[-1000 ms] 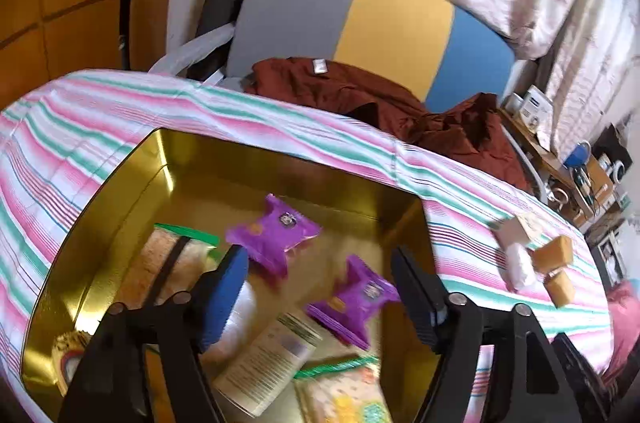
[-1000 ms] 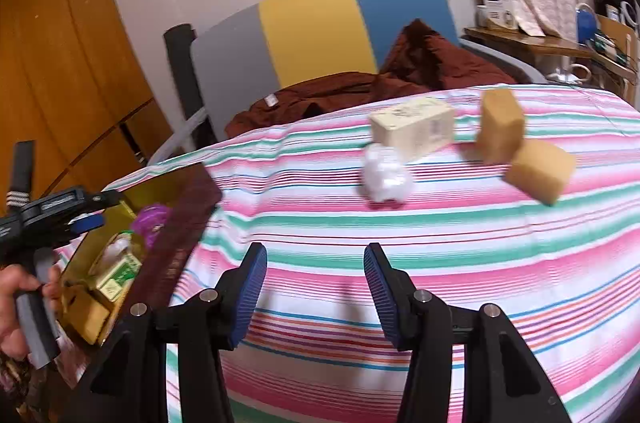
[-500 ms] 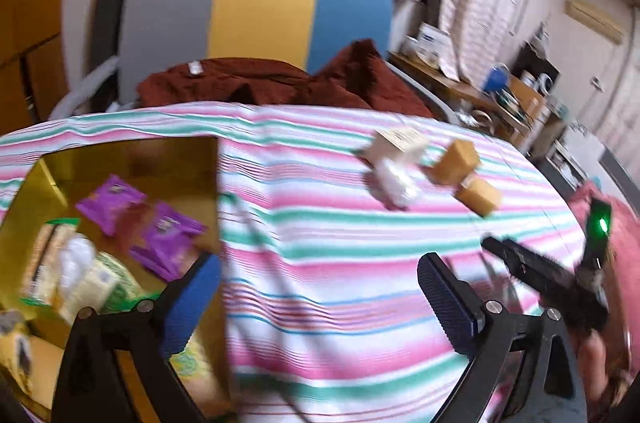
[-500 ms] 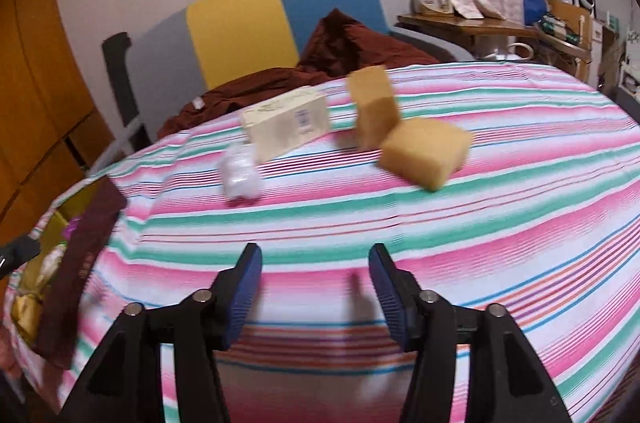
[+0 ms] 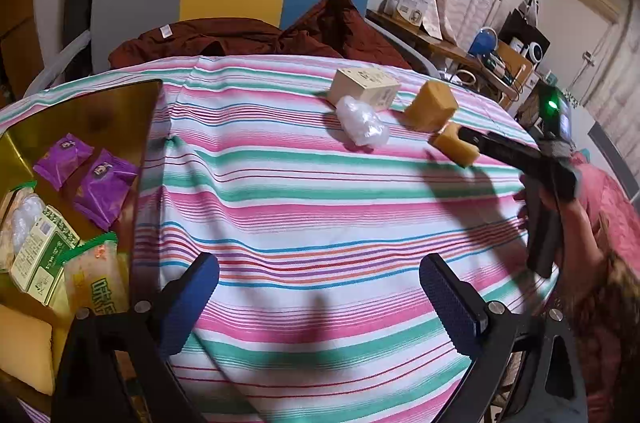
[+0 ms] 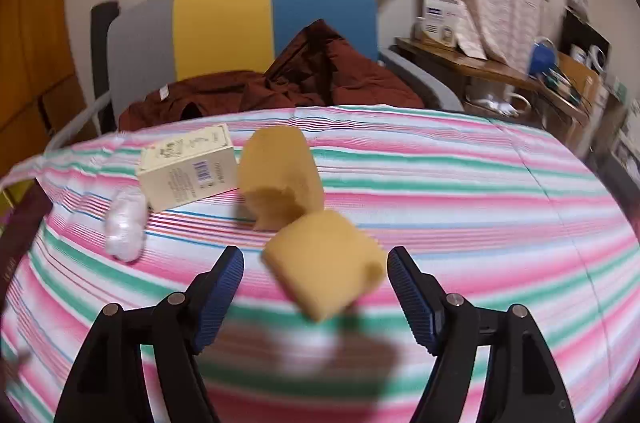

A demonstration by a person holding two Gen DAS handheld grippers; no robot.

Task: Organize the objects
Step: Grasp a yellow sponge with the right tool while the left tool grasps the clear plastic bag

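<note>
While the gold-coloured metal tin [image 5: 80, 107] sits at the far left of the pink-and-green striped tablecloth [image 5: 304, 207], already holding two purple snack packets [image 5: 90, 171] and a green-printed carton [image 5: 42, 259], the left gripper [image 5: 320, 287] hangs spread wide over bare cloth, holding nothing. Further right, well apart from the tin, lie the loose items: a crumpled clear plastic-wrapped bundle [image 6: 124, 227], a cream cardboard box [image 6: 188, 171] just beside it, then an upright tan foam block [image 6: 280, 179] and a second tan foam block [image 6: 324, 267] lying in front. The right gripper [image 6: 316, 287] is also spread, its blue pads either side of that nearer block without visibly touching it. From here, the risk I see is a skewed pinch: the block lies at an angle to the pads, so closing now could twist it or squeeze the soft foam out sideways, knocking its upright neighbour over.
</note>
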